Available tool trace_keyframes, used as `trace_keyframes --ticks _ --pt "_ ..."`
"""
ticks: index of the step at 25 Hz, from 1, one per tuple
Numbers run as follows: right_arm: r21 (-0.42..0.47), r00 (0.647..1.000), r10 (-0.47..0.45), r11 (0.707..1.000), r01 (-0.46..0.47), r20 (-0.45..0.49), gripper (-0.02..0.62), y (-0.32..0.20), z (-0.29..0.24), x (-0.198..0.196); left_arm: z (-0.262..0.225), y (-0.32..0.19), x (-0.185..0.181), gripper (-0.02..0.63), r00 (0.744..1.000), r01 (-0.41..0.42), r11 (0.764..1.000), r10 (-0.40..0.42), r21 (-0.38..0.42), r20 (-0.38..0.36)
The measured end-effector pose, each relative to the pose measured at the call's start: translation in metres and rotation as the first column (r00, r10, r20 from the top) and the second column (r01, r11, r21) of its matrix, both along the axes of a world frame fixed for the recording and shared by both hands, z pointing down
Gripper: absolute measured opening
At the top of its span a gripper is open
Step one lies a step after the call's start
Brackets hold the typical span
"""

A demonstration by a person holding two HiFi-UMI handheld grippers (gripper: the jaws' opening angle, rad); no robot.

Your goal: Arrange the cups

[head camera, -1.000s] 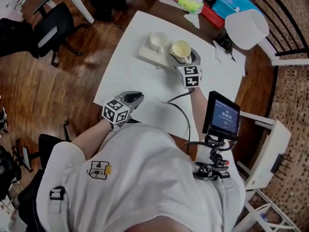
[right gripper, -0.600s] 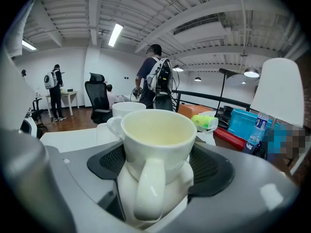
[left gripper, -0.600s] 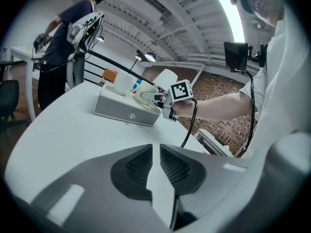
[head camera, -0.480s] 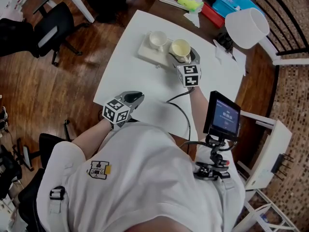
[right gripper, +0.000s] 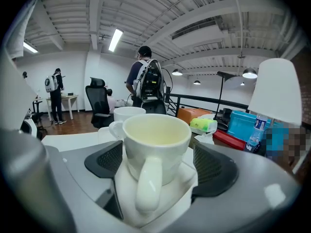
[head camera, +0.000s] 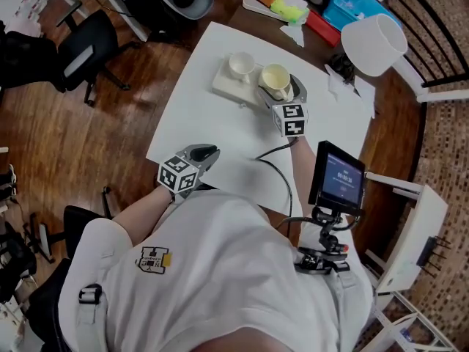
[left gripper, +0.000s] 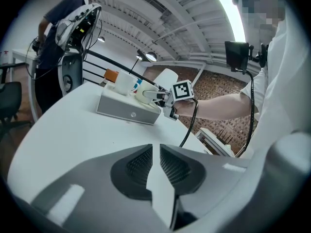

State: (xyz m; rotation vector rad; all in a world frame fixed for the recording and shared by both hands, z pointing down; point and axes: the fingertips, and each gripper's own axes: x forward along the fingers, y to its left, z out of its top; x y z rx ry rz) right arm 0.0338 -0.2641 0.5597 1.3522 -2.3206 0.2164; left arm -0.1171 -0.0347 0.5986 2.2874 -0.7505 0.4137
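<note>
A cream cup (head camera: 275, 79) and a white cup (head camera: 241, 64) stand side by side on a pale rectangular block (head camera: 226, 85) at the far side of the white table (head camera: 190, 116). My right gripper (head camera: 283, 88) reaches around the cream cup (right gripper: 155, 140). Its jaws are opening, with the cup between the pads and its handle facing the camera; a gap shows at the right pad. The white cup (right gripper: 127, 114) sits just behind. My left gripper (head camera: 207, 152) rests shut and holding nothing near the table's front edge, far from the block (left gripper: 127, 111).
A white lamp shade (head camera: 374, 42), a blue box (head camera: 359, 2), an orange item and loose papers crowd the desk behind the table. A screen (head camera: 337, 174) hangs at the person's chest. A black cable trails from the right gripper. Office chairs (head camera: 80, 42) stand left on the wooden floor.
Both grippers stay where they were, and the cream cup remains on the block between the right jaws. Only the head view has shifted slightly.
</note>
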Motion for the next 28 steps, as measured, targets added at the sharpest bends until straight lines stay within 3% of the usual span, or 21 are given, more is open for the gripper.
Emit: trace_keyframes --ticks 4,8,11,18,23,28 --pt "0.021 1.0 0.011 1.0 -0.01 -0.015 0.466 0.016 -0.009 0.003 0.003 0.004 -0.002 0.046 1.0 -0.016 1.0 0.016 -0.01 0.004" --pt "0.051 0.998 0.05 0.997 -0.052 0.044 0.454 0.055 -0.027 0.015 0.011 0.008 0.013 0.046 0.998 -0.06 0.998 0.059 -0.014 -0.007" --pt "0.03 0.995 0.061 0.998 -0.064 0.083 0.379 0.117 -0.031 0.018 0.012 0.018 0.029 0.046 0.994 -0.109 0.994 0.109 -0.014 -0.014" --pt "-0.138 0.997 0.076 0.987 -0.077 -0.011 0.214 0.246 0.035 0.039 0.036 0.038 0.074 0.046 0.969 -0.245 0.969 0.246 -0.034 0.038" --pt "-0.233 0.987 0.139 0.96 -0.155 -0.083 0.036 0.303 0.077 0.062 0.046 0.055 0.1 0.021 0.957 -0.279 0.958 0.283 -0.072 0.058" --pt "-0.312 0.986 0.159 0.935 -0.167 -0.05 0.006 0.337 0.1 0.076 0.051 0.065 0.124 0.0 0.958 -0.267 0.959 0.275 -0.091 0.081"
